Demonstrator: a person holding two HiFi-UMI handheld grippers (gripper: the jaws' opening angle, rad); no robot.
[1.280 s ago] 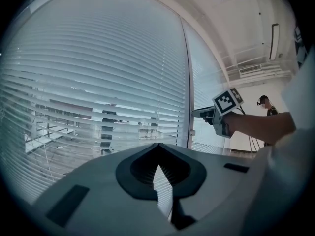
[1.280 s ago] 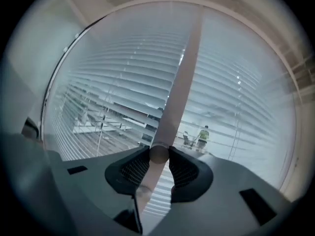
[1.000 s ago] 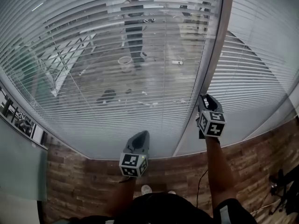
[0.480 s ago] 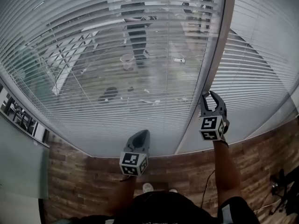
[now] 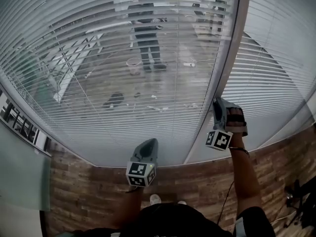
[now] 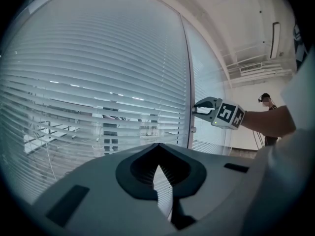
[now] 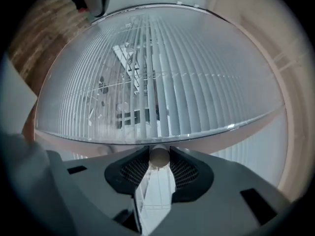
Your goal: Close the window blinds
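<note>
1. Wooden flooring (image 5: 89, 181) runs beneath a glazed wall hung with horizontal blinds (image 5: 123, 58). Their slats are tilted partway, so the space beyond shows through.
2. Right gripper (image 5: 218, 102) sits at the window post (image 5: 224, 68) with its jaws clamped on a pale round knob (image 7: 159, 157). The jaws have just eased slightly wider.
3. Left gripper (image 5: 151, 143) points at the blinds' lower edge, jaws together, holding nothing.

Likely an office: glass partition walls (image 5: 114, 155) hung with blinds (image 5: 148, 83), wood-plank floor (image 5: 89, 191).
</note>
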